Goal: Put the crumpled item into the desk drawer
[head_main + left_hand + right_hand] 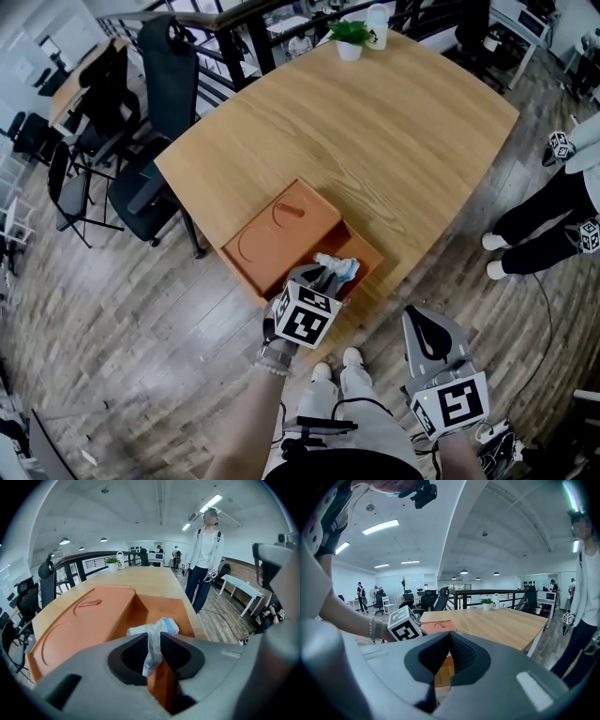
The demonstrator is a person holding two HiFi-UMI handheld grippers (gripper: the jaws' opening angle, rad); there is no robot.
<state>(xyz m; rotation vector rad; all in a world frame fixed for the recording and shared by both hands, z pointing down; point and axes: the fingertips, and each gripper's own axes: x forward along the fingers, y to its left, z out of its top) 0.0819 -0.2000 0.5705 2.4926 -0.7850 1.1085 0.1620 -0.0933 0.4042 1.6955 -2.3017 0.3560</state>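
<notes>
Wood-plank floor [131, 347]: grey-brown boards, all round the desk in the head view.
Desk [375, 131]: pale wood top, filling the upper middle of the head view.
Office chairs [141, 178]: black, grouped at the upper left beside the desk's left edge.
Bystander [205, 559]: standing at the right of the desk, white top, dark trousers; only legs and shoes show at the right edge of the head view.
Drawer [272, 234]: orange-brown, pulled out from the desk's near edge at frame centre. The left part is a flat tray with shallow moulded recesses, and the right part is an open compartment.
Right gripper [450, 653]: lower right of the head view, well apart from the drawer. Jaws closed together, nothing between them.
Left gripper [153, 644]: just below centre in the head view, tips at the drawer's open compartment. Jaws clamped on the crumpled item.
Crumpled item [157, 629]: white with a pale blue patch. A narrow strip is pinched between the left jaws, and the bunched part sticks out ahead of the tips, over the open compartment. Contact with the compartment floor cannot be told.
Potted plant [350, 39]: green leaves, white pot, far edge of the desk at top centre.
White cup [377, 26]: just right of the plant.
</notes>
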